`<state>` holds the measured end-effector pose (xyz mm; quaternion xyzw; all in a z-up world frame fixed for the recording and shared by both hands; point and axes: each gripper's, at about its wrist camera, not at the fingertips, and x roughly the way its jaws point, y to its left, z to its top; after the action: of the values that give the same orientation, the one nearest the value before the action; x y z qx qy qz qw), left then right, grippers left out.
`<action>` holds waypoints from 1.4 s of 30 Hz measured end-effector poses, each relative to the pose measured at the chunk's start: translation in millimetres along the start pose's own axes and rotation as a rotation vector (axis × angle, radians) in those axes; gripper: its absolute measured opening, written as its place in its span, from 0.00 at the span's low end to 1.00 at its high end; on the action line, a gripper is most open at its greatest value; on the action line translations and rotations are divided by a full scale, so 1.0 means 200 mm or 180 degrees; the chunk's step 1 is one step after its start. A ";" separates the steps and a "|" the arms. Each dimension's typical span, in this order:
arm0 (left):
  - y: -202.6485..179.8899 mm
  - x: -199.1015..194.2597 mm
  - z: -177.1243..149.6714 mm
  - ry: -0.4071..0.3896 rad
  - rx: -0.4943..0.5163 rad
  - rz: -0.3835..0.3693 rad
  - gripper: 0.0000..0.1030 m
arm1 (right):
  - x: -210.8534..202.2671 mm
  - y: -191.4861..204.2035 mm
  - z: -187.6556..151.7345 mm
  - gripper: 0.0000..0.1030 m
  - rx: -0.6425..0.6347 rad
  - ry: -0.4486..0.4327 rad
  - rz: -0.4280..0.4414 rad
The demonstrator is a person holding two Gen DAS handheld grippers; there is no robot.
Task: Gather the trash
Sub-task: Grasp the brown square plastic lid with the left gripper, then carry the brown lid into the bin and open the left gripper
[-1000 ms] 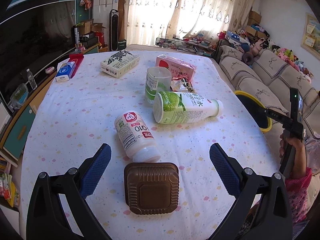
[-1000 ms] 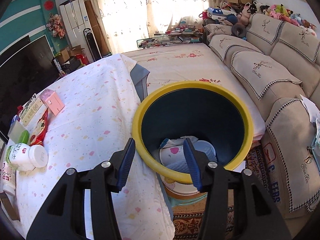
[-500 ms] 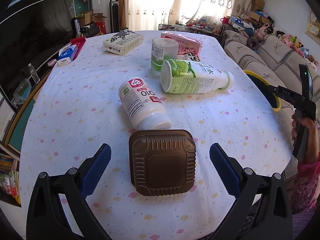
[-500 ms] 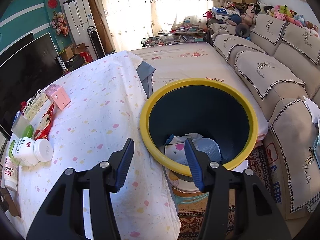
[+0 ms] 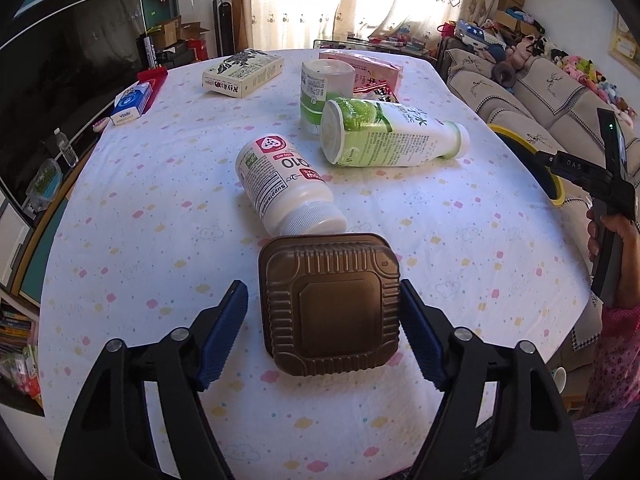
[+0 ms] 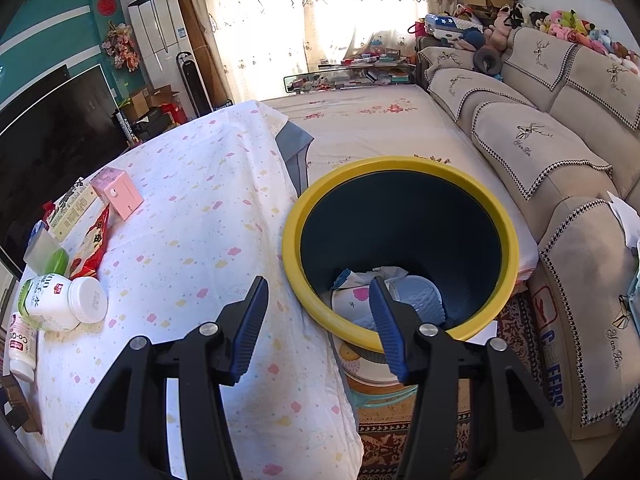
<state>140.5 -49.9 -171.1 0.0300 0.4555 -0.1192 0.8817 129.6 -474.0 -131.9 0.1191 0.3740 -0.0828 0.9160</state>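
My left gripper has its fingers set either side of the brown ribbed container near the table's near edge; the right pad touches it, the left shows a gap, so no firm hold yet. A second ago these fingers stood wide and well short of it. My right gripper hangs partly open and empty at the yellow-rimmed bin, which has barely shifted in view. The bin holds some refuse. Still on the table: supplement bottle, green drink bottle, cup, and boxes at the far edge.
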 end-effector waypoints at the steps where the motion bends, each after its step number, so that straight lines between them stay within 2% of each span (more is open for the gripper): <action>1: 0.00 0.00 0.00 -0.0001 -0.0011 -0.0016 0.65 | 0.00 0.00 0.00 0.49 0.0000 -0.0003 0.0003; 11: -0.01 -0.13 0.02 -0.0188 0.0070 -0.0058 0.64 | -0.04 -0.02 0.01 0.49 0.0007 -0.0052 -0.0014; 17: -0.10 -0.19 0.11 -0.0316 0.0161 -0.0252 0.64 | -0.07 -0.07 -0.01 0.49 0.0016 -0.0072 -0.0072; 21: -0.21 -0.17 0.22 -0.0374 0.0322 -0.0387 0.64 | -0.09 -0.14 -0.03 0.49 0.0080 -0.0088 -0.0110; 30: -0.63 -0.02 0.55 -0.0374 0.0729 -0.0779 0.64 | -0.11 -0.34 -0.06 0.49 0.0272 -0.0107 -0.0200; 37: -1.04 0.20 0.81 -0.0263 0.0926 -0.1133 0.64 | -0.10 -0.51 -0.07 0.49 0.0429 -0.0116 -0.0253; 42: -1.34 0.42 0.98 -0.0120 0.0975 -0.1298 0.64 | -0.09 -0.60 -0.08 0.49 0.0512 -0.0113 -0.0277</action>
<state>279.3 -356.1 -109.7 0.0684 0.4122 -0.3627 0.8330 77.3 -583.8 -148.0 0.1745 0.3547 -0.1544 0.9055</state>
